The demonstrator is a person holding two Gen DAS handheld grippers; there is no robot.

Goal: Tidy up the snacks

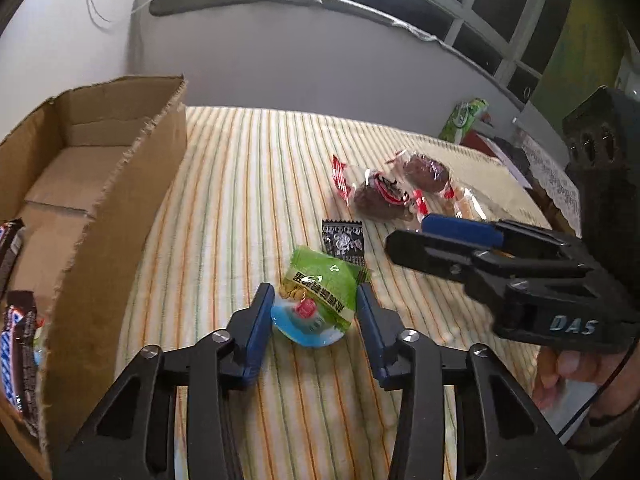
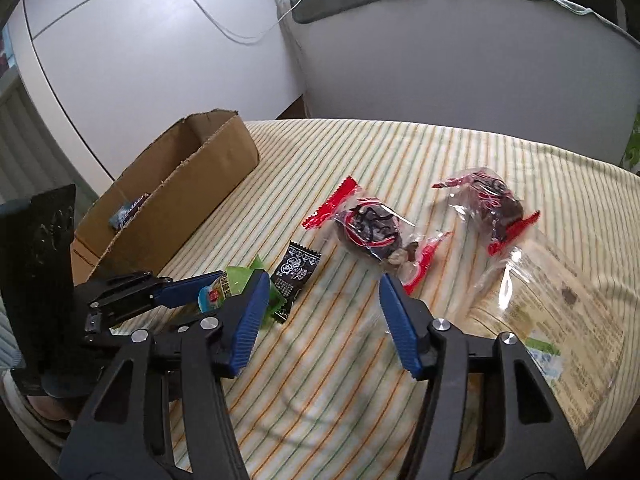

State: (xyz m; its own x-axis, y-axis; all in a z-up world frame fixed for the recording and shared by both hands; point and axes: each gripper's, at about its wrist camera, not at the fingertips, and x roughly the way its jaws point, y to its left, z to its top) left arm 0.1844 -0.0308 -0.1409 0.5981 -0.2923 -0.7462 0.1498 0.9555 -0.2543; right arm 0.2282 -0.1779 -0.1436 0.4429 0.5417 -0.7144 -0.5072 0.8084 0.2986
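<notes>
A tabletop (image 2: 400,152) under a cloth with thin green and orange stripes stands against plain white walls (image 1: 248,60). A thin white cable (image 2: 224,24) hangs down the wall. A dark window (image 1: 500,4) with pale frames sits upper right.

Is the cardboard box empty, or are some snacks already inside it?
Not empty. The cardboard box is open on top, and wrapped chocolate bars lie inside at its near end; its far end shows bare cardboard.
</notes>
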